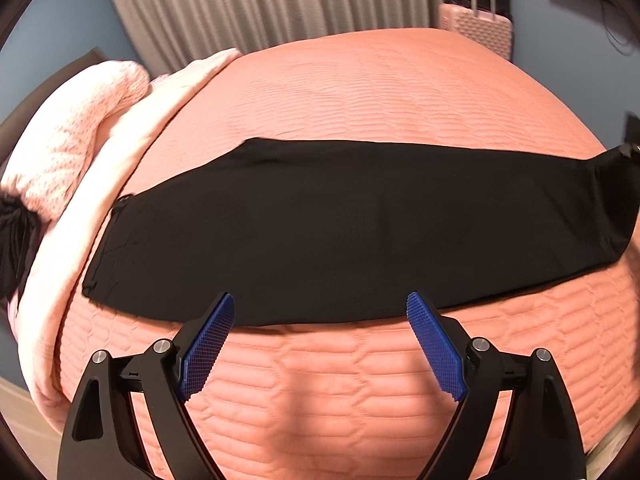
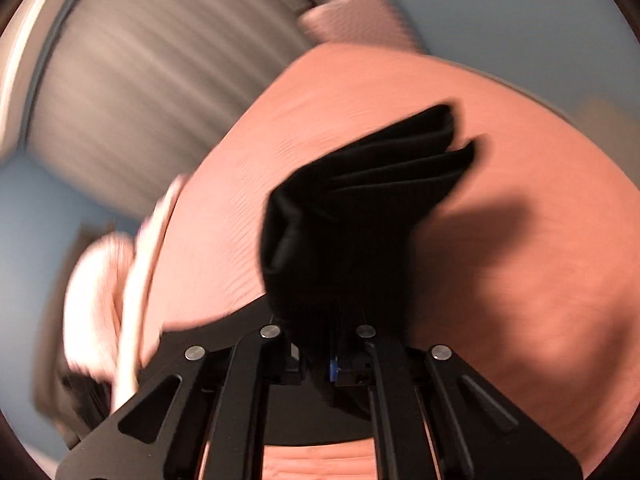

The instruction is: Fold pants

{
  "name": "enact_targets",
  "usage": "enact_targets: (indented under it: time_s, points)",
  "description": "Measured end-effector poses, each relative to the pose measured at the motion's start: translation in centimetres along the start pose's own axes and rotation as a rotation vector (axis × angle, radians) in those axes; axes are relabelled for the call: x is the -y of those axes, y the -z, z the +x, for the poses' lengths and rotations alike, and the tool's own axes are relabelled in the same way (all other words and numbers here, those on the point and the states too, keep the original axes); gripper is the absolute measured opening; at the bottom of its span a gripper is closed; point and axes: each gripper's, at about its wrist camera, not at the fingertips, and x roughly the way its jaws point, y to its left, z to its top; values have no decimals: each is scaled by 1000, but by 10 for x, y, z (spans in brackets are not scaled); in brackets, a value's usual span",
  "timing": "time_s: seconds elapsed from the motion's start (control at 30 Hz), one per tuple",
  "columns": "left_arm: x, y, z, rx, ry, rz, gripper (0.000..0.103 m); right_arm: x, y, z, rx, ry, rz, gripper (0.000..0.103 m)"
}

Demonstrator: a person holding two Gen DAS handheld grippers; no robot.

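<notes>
Black pants (image 1: 340, 228) lie flat in a long band across the salmon quilted bed (image 1: 360, 92), waist end at the left. My left gripper (image 1: 320, 320) hovers open just before their near edge, with nothing between its blue pads (image 1: 208, 348). At the far right of that view the pants' end is lifted off the bed. In the blurred right wrist view my right gripper (image 2: 332, 344) is shut on the bunched black pants (image 2: 352, 216), which rise in folds above the jaws and hide the fingertips. The cloth casts a shadow on the bedspread.
A pale pink knitted blanket (image 1: 80, 132) and a light sheet lie at the bed's left end, with a dark cloth (image 1: 16, 236) beside them. A pink suitcase (image 1: 478, 28) stands beyond the bed, before grey curtains (image 1: 260, 0).
</notes>
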Motion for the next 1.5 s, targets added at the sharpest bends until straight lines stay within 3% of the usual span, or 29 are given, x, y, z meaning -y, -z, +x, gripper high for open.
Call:
enact_targets:
  time_s: [0.07, 0.23, 0.37, 0.43, 0.63, 0.73, 0.8, 0.83, 0.87, 0.9, 1.0, 1.03, 1.07, 1.17, 1.23, 1.33, 1.4, 1.5]
  points:
    - [-17, 4, 0, 3, -11, -23, 86, -50, 11, 27, -56, -18, -111, 6]
    - [-74, 24, 2, 1, -63, -71, 86, -170, 88, 117, -254, -75, -358, 6]
    - [-114, 38, 11, -25, -96, -103, 86, -217, 170, 191, -442, -57, -468, 6]
    - [-132, 44, 16, -37, -106, -124, 86, -232, 188, 201, -400, -36, -516, 6]
    - [-171, 54, 27, -31, -88, -194, 86, -264, 183, 203, -363, 16, -584, 8]
    - [-183, 53, 33, -31, -69, -234, 86, -280, 207, 225, -384, 105, -729, 29]
    - [-187, 52, 33, -24, -61, -249, 86, -290, 213, 221, -360, 132, -810, 51]
    - [-191, 52, 32, -20, -62, -253, 86, -297, 217, 216, -370, 132, -833, 68]
    - [-195, 52, 32, -16, -59, -252, 86, -301, 221, 207, -366, 123, -840, 77]
    - [-197, 53, 32, -16, -61, -251, 86, -303, 223, 196, -350, 107, -849, 77]
    - [-213, 59, 38, -32, -88, -259, 86, -295, 224, 154, -299, 10, -847, 77]
    - [-218, 61, 40, -39, -94, -270, 86, -286, 218, 140, -281, -11, -810, 70]
    - [-223, 62, 41, -40, -99, -287, 86, -277, 208, 132, -279, -6, -772, 59]
    - [-233, 66, 46, -41, -91, -334, 86, -232, 177, 130, -284, 70, -597, 48]
    - [-239, 68, 52, -61, -79, -374, 86, -217, 167, 139, -303, 75, -514, 48]
    - [-253, 70, 58, -63, -29, -464, 86, -207, 180, 170, -391, 170, -621, 48]
    - [-268, 70, 62, -50, -2, -525, 86, -213, 180, 161, -366, 160, -627, 47]
    - [-307, 71, 78, 2, 81, -664, 86, -214, 174, 141, -351, 72, -509, 49]
